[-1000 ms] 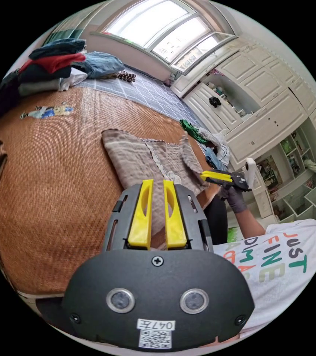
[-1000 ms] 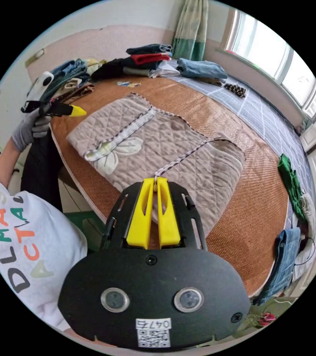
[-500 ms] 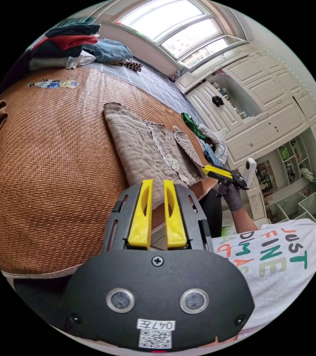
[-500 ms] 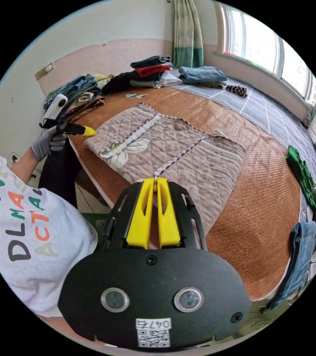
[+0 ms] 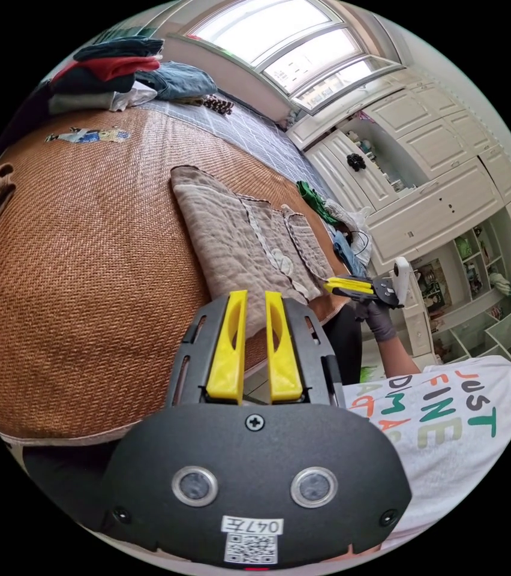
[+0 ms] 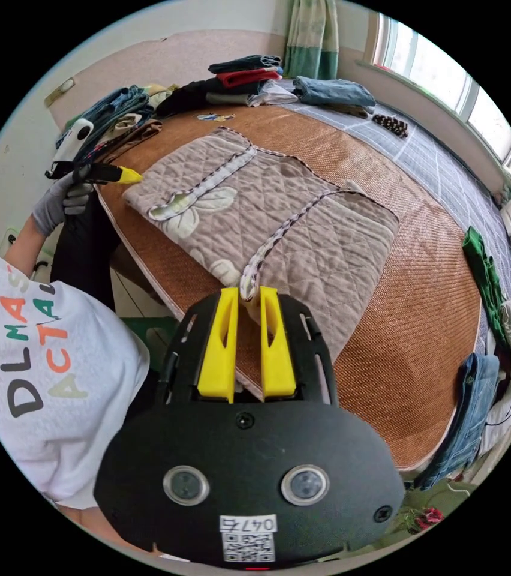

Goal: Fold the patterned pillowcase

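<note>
The patterned pillowcase [image 6: 279, 222] is beige and quilted, with leaf shapes and braided trim. It lies flat on the woven brown mat [image 6: 411, 336]. My right gripper [image 6: 248, 292] is open at the pillowcase's near edge, and the end of a trim strip sits between its jaw tips. My left gripper [image 5: 254, 295] hovers open off the mat's near edge with nothing between its jaws. In the left gripper view the pillowcase [image 5: 243, 240] lies beyond those jaws, and the right gripper [image 5: 344, 284] is at its right corner. In the right gripper view the left gripper [image 6: 125, 175], in a gloved hand, is beside the pillowcase's left corner.
Folded clothes [image 6: 243, 78] are stacked at the mat's far end, with more at the left [image 6: 111, 120]. A green cloth [image 6: 477, 258] and jeans [image 6: 465, 408] lie along the right edge. White cupboards [image 5: 435, 168] stand past the bed. A person's white printed shirt [image 6: 33, 372] is close by.
The right gripper's jaws have opened and let go of the trim, and the pillowcase corner now rests on the mat. The left gripper stays open in about the same spot.
</note>
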`<control>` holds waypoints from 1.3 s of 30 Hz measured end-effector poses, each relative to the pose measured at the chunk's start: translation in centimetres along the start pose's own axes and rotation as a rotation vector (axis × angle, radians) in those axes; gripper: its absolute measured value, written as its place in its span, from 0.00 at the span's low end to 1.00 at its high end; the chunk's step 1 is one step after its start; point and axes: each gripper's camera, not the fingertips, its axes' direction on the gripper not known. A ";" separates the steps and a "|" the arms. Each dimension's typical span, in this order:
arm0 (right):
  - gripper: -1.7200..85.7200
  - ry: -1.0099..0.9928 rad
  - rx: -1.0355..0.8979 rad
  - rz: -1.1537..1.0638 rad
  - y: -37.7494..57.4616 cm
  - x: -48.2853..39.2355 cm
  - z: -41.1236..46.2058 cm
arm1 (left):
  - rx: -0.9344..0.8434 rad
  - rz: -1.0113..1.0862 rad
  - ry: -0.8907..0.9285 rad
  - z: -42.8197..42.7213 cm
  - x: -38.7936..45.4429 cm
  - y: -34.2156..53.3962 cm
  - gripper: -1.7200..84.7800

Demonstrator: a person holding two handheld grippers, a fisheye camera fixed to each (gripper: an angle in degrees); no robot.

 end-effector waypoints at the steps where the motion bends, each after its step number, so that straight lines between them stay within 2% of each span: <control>1: 0.08 -0.030 -0.008 -0.016 0.1 0.0 -0.1 | 0.001 -0.004 0.004 0.1 0.1 0.2 0.08; 4: 0.10 -0.037 0.116 0.052 1.1 1.5 -2.9 | 0.013 -0.016 -0.013 -0.1 0.9 1.3 0.09; 8: 0.10 -0.029 0.256 0.186 2.2 4.7 -5.6 | 0.107 -0.087 -0.157 -2.2 1.5 4.3 0.12; 10: 0.09 -0.045 0.277 0.164 1.9 4.5 -5.5 | 0.134 -0.125 -0.150 -2.5 1.0 5.5 0.14; 14: 0.08 -0.048 0.167 0.105 0.4 2.8 -3.0 | 0.109 -0.167 -0.101 -0.6 0.6 7.0 0.16; 17: 0.07 -0.207 0.295 0.069 -0.3 1.5 -3.7 | 0.102 -0.163 -0.089 0.4 0.9 7.7 0.16; 20: 0.07 -0.273 0.254 -0.011 -2.7 -0.9 -2.8 | 0.087 -0.173 -0.089 1.0 0.6 8.0 0.15; 28: 0.03 -0.228 0.345 -0.151 -5.3 -6.0 -3.5 | 0.066 -0.221 0.032 3.2 -0.6 9.6 0.14; 30: 0.03 -0.201 0.252 -0.165 -5.9 -6.7 -2.0 | 0.070 -0.246 0.095 4.2 -1.7 10.3 0.11; 31: 0.03 -0.187 0.146 -0.152 -6.3 -6.9 -0.4 | 0.068 -0.252 0.113 4.4 -2.0 10.3 0.09; 32: 0.03 -0.216 0.140 -0.131 -6.2 -6.8 0.2 | 0.081 -0.259 0.146 4.6 -2.4 10.6 0.07; 36: 0.03 -0.277 0.181 -0.084 -5.6 -6.1 -1.1 | 0.131 -0.238 0.258 4.2 -3.0 11.3 0.04; 39: 0.03 -0.245 0.248 -0.088 -5.3 -6.4 -3.0 | 0.166 -0.265 0.350 4.0 -4.5 12.1 0.03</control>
